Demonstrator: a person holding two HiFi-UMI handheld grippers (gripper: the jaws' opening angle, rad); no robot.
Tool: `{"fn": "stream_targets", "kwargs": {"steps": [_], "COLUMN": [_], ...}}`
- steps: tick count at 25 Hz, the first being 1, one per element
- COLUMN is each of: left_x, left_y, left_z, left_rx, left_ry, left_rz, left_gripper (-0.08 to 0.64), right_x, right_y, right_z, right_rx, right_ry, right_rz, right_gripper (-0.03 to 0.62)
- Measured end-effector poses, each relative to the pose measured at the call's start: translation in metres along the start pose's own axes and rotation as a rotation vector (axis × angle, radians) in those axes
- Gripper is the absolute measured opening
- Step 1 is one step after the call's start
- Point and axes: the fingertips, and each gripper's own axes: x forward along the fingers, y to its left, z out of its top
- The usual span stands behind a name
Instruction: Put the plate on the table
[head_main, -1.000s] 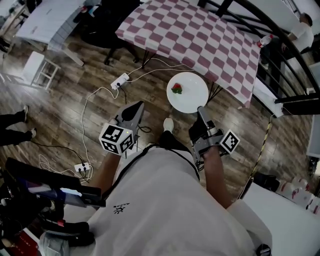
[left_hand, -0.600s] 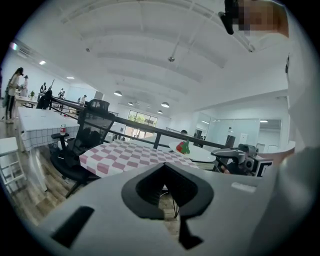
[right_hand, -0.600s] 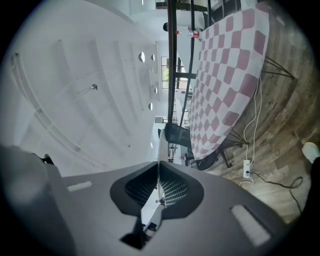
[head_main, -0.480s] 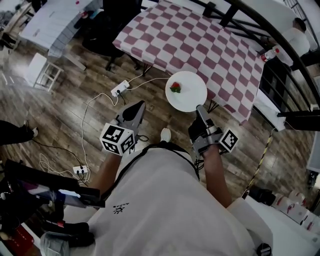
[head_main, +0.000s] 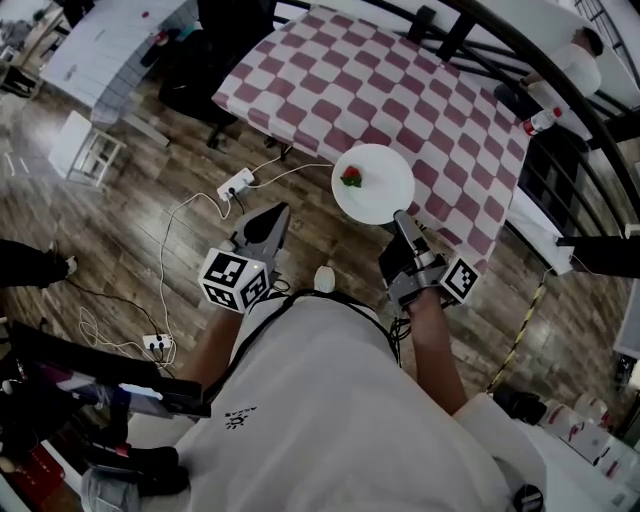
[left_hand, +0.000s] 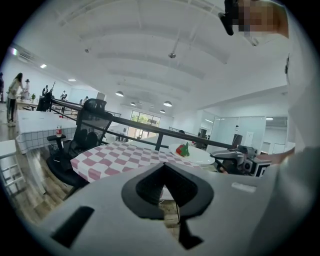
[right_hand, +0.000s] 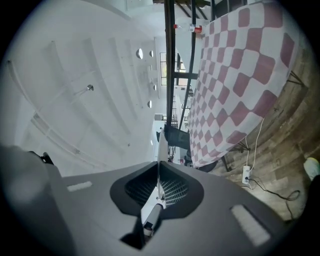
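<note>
The right tongs (head_main: 403, 222) clamp the plate (head_main: 373, 184) by its near rim, level at the edge of the checkered bench (head_main: 400, 90) so the red morsel (head_main: 351, 177) cannot slide; the left tongs (head_main: 272, 215), closed and empty, hang aside.

Noted plate (head_main: 372, 195) over near edge of table (head_main: 400, 80), near rim in right gripper (head_main: 400, 217). Found strawberry (head_main: 352, 178) on plate's left part. Located left gripper (head_main: 280, 210) left of plate, apart. Logged power strip (head_main: 236, 186) on floor (head_main: 120, 230), left of both; 1 chair (head_main: 215, 50) by table's left corner.
</note>
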Motion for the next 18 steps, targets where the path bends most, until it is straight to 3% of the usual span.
{"fn": "stream_targets", "kwargs": {"steps": [18], "left_x": [0.034], "left_y": [-0.02], "left_z": [-0.01], "left_rx": [-0.007], "left_ry": [0.027], "left_rz": [-0.023], "left_gripper": [0.002], "right_x": [-0.019], "right_y": [-0.014], "right_z": [0.033], "right_rx": [0.012], "right_ry": [-0.034], "right_rz": [-0.02], "right_gripper": [0.021]}}
